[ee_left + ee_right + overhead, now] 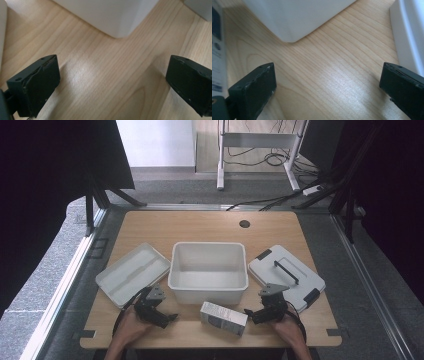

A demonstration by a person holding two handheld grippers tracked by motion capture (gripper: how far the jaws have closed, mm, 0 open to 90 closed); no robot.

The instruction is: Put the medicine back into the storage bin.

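Note:
A white plastic tub stands empty in the middle of the wooden table. In front of it lies a small white carton with dark print. My left gripper rests on the table left of the carton, open, with bare wood between its jaws. My right gripper sits just right of the carton, also open on bare wood. The left gripper view has a tub corner ahead. In the right gripper view the tub corner is ahead and the carton's printed side runs along the left edge.
A shallow white tray lies left of the tub. A white lid with a dark handle and dark clips lies to the right; its edge is close to my right gripper. A cable hole is at the table's far side.

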